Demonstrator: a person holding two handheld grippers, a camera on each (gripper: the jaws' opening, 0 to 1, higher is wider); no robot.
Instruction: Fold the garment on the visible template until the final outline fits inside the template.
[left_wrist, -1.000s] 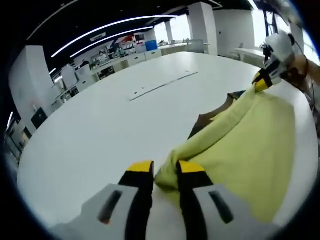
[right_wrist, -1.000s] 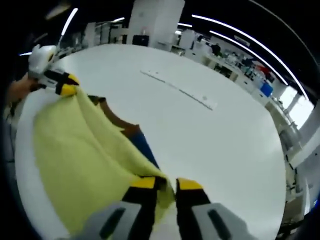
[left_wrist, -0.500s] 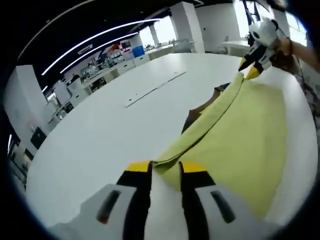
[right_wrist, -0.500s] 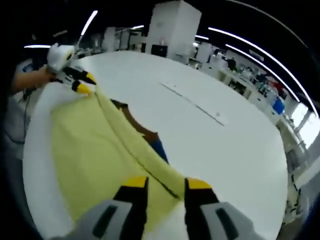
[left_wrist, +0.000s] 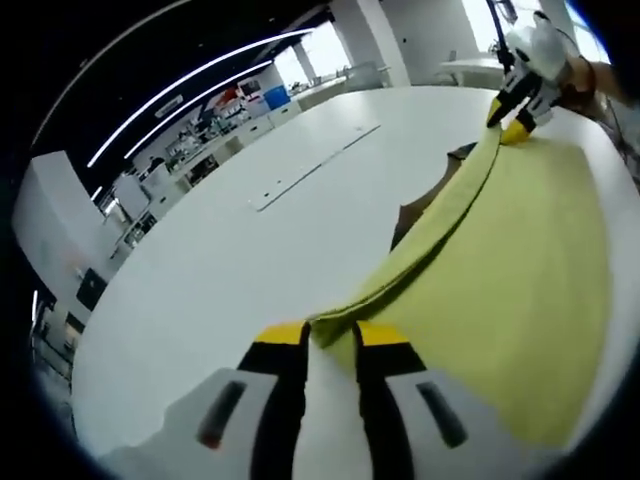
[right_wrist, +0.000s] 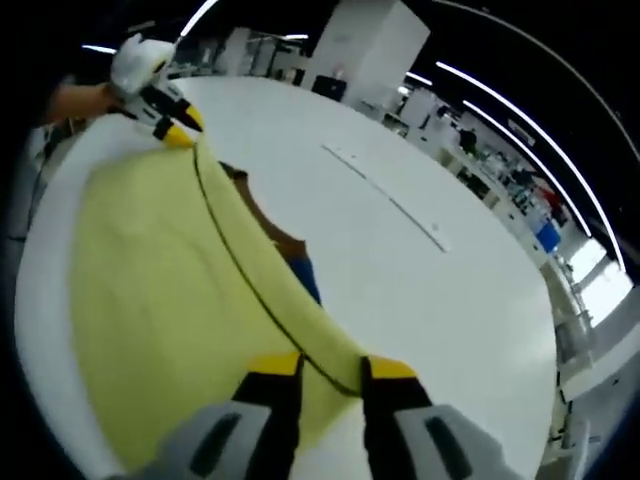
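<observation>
A: In the left gripper view we see our left gripper (left_wrist: 330, 335) at the bottom centre, jaws nearly closed, pinching one corner of the yellow garment (left_wrist: 520, 270).

B: In the right gripper view our right gripper (right_wrist: 330, 367) at the bottom centre does the same, jaws narrowed on the opposite corner of the cloth.

A: The folded top edge runs taut from our jaws toward the upper right of the left gripper view.

B: The garment fills the left half of the right gripper view, a brown and blue piece (right_wrist: 290, 255) peeking from beneath its edge at centre.

A: The white table (left_wrist: 220, 260) lies bare across the left and centre.

B: Its far rim curves along our right side.
</observation>
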